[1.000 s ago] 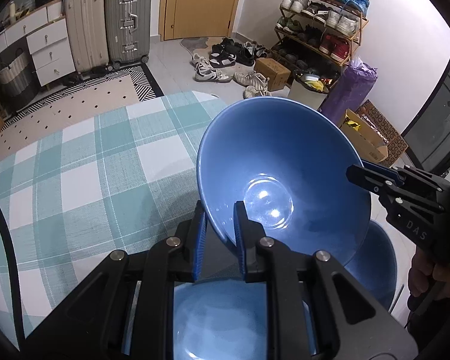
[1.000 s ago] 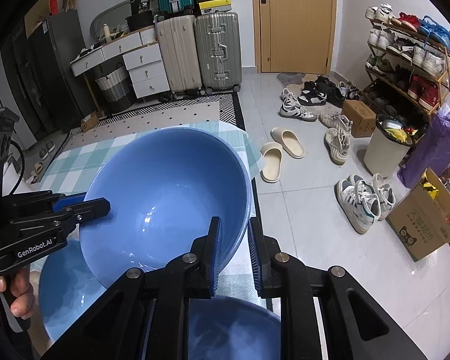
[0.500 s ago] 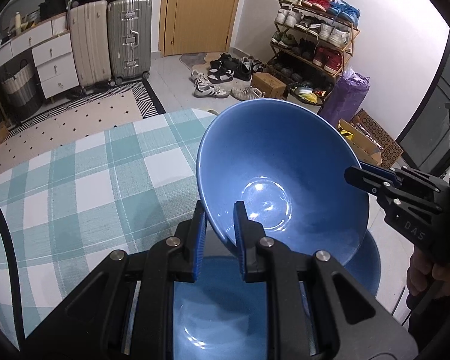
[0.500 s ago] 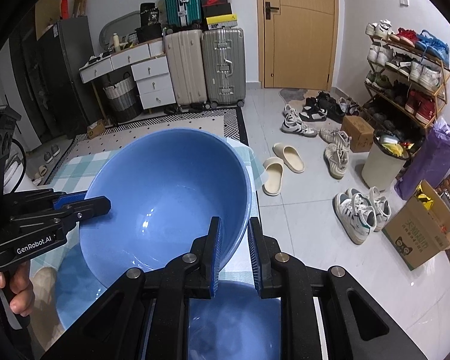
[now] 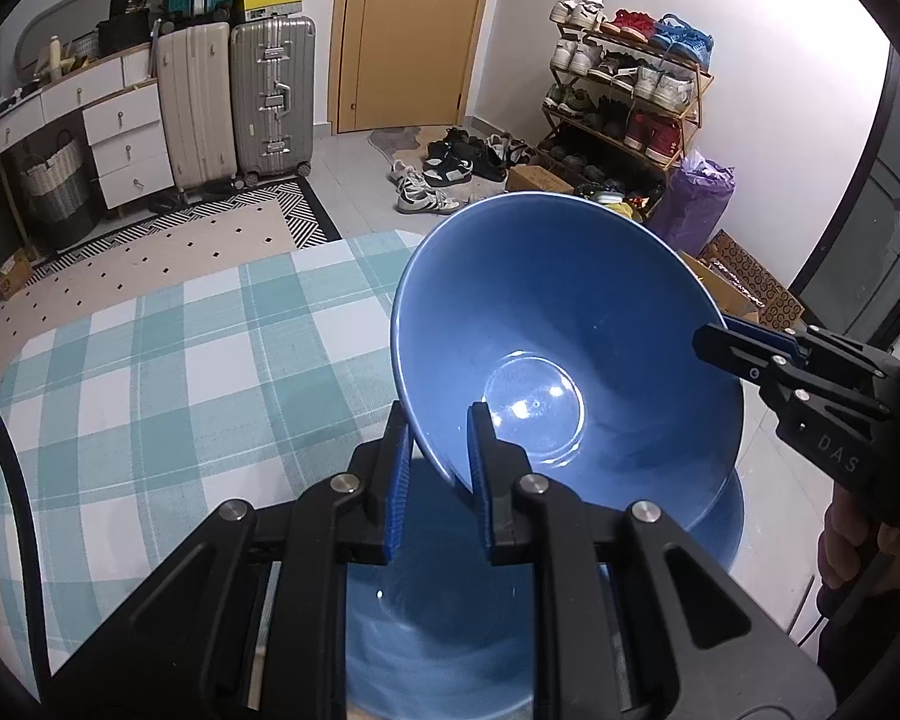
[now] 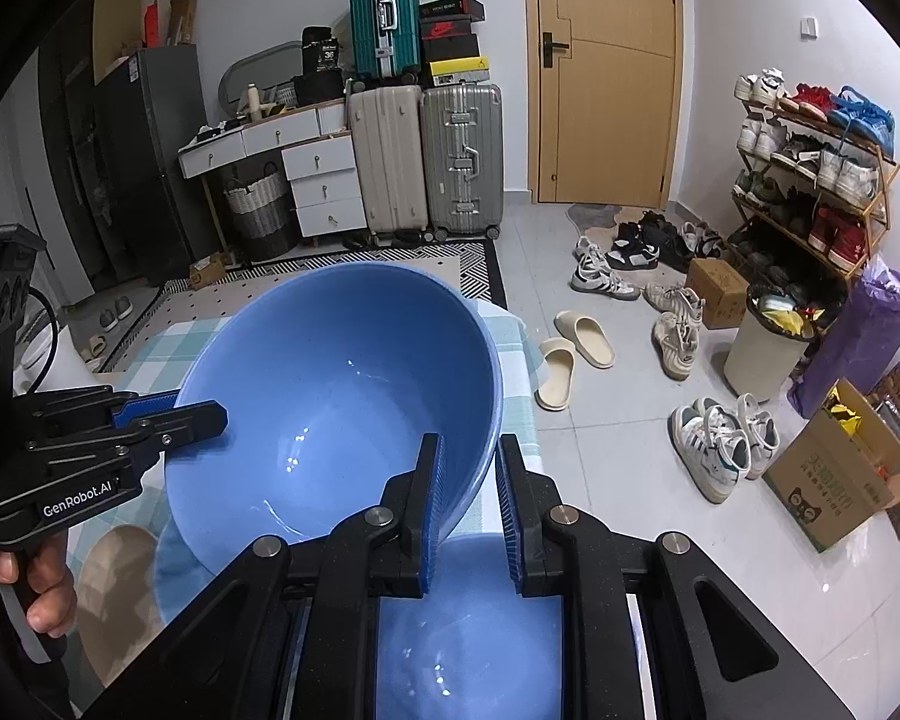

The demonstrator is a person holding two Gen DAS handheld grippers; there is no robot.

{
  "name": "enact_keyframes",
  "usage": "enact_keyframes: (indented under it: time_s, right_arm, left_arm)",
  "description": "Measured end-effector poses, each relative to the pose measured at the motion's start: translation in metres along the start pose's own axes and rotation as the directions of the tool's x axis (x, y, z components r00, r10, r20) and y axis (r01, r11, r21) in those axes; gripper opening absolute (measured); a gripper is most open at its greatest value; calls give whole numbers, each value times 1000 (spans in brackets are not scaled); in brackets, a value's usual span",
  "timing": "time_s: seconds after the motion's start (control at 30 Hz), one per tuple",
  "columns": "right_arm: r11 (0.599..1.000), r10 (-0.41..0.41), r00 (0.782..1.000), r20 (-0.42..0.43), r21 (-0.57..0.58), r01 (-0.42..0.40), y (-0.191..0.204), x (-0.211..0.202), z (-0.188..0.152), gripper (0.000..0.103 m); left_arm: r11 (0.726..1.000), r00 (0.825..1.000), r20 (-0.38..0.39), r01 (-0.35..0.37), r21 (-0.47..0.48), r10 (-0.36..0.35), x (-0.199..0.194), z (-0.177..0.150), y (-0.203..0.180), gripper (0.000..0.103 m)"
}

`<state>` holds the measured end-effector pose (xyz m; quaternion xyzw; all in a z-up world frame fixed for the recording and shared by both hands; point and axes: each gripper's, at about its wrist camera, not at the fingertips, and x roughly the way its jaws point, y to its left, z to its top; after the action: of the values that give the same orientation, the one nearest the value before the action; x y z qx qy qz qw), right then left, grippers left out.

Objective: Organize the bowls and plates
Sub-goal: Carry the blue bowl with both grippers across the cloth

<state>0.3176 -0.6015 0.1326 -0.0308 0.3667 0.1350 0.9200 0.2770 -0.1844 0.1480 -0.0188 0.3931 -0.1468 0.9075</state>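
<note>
A glossy blue bowl (image 5: 564,360), empty, is tilted above a second blue dish (image 5: 438,618) at six o'clock.

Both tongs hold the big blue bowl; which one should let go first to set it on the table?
Probably right tongs: the checked table stretches beside the left tongs, which can carry the bowl there.

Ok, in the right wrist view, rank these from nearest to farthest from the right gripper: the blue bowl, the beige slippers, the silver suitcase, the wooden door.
1. Blue bowl: its rim is between the jaws of the right gripper.
2. Beige slippers: on the floor tiles, right of the table.
3. Silver suitcase: upright beyond the rug.
4. Wooden door: in the back wall, just behind the suitcase's line.
</note>
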Motion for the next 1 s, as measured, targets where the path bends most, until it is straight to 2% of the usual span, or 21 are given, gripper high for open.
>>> enact_keyframes:
  time_s: [0.43,1.0]
  right_arm:
    - [999,12,1000,21,-29,-12,36,-24,-20,18]
    - [997,53,998,30,-49,-52,60,-35,-44,18]
  left_arm:
    - [1000,999,24,-23,-15,23,-47,-38,1,15]
    - [997,997,32,-69,-30,70,-75,-79,9,15]
